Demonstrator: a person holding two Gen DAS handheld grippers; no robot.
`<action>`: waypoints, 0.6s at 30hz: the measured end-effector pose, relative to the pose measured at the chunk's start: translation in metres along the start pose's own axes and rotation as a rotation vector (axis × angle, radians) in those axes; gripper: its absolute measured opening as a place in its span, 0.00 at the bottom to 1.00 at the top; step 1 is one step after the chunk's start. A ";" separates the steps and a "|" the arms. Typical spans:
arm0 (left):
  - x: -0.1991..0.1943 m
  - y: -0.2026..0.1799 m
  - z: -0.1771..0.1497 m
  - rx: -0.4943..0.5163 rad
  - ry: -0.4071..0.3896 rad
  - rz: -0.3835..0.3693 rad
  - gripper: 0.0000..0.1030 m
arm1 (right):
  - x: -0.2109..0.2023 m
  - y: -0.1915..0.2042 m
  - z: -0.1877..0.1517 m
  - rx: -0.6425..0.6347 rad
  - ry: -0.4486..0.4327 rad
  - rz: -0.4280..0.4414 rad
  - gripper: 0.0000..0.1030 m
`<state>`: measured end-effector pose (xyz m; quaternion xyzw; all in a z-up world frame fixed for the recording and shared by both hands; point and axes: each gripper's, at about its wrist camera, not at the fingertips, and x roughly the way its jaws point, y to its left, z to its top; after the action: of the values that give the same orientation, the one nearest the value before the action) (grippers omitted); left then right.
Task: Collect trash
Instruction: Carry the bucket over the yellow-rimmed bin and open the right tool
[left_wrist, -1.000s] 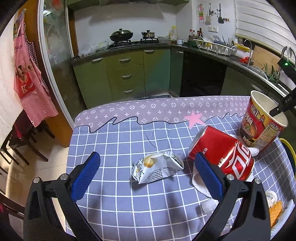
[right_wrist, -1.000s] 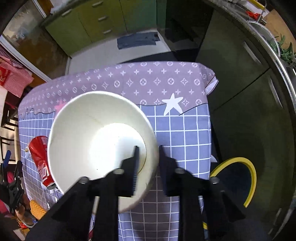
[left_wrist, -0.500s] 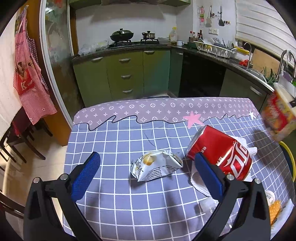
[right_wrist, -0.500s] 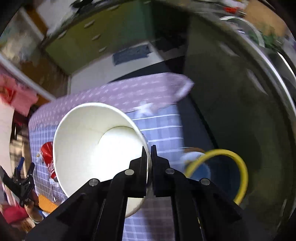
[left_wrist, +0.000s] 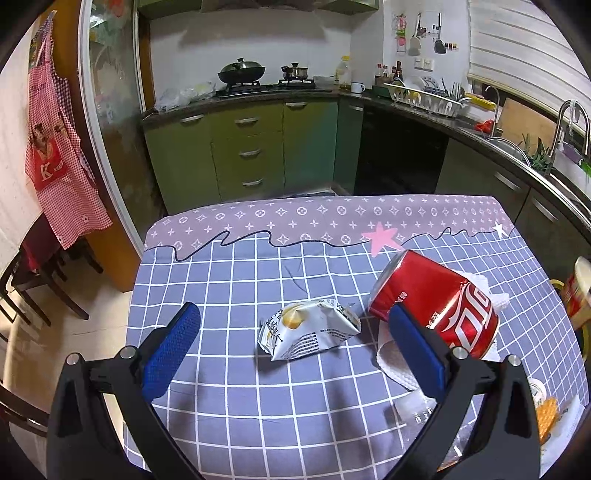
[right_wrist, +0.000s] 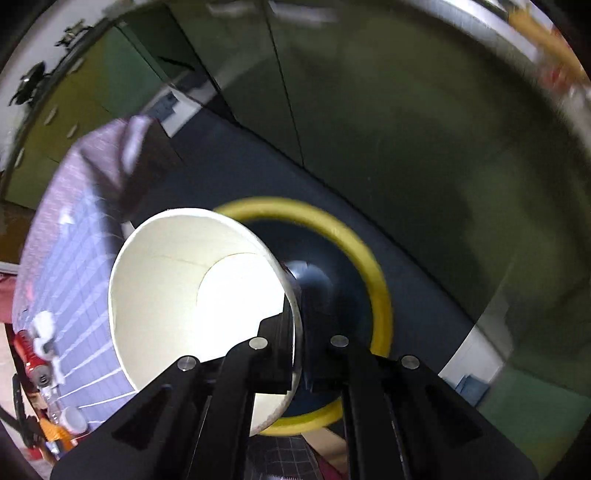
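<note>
My right gripper (right_wrist: 298, 332) is shut on the rim of an empty paper noodle cup (right_wrist: 192, 295), white inside. It holds the cup off the table's right side, over a bin with a yellow rim (right_wrist: 373, 273). The cup also shows at the right edge of the left wrist view (left_wrist: 580, 291). My left gripper (left_wrist: 295, 332) is open above the table, its blue pads either side of a crumpled white snack wrapper (left_wrist: 310, 328). A red cola can (left_wrist: 436, 302) lies on its side on white tissue (left_wrist: 395, 358), by the right pad.
The table has a blue checked cloth (left_wrist: 229, 280) with a purple border. More small rubbish lies at its near right corner (left_wrist: 543, 417). Green kitchen cabinets (left_wrist: 251, 155) stand behind, dark chairs (left_wrist: 33, 284) at the left. The right wrist view is blurred by motion.
My right gripper closed on the cup's rim, lifted it off the table and carried it right, over the yellow-rimmed bin. The left gripper has stayed put.
</note>
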<state>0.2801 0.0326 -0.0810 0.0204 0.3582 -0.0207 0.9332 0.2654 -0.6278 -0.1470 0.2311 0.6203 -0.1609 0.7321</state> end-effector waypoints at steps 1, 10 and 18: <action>0.000 0.000 0.000 0.000 0.002 0.001 0.95 | 0.013 -0.003 -0.001 0.007 0.014 0.004 0.05; 0.004 0.001 -0.001 0.006 0.009 0.003 0.95 | 0.080 -0.009 0.004 0.042 0.057 -0.010 0.22; 0.000 -0.004 -0.002 0.022 0.009 0.004 0.95 | 0.028 0.016 -0.009 -0.011 -0.036 0.017 0.45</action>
<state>0.2786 0.0285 -0.0828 0.0317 0.3621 -0.0227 0.9313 0.2708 -0.6082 -0.1737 0.2293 0.6060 -0.1552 0.7457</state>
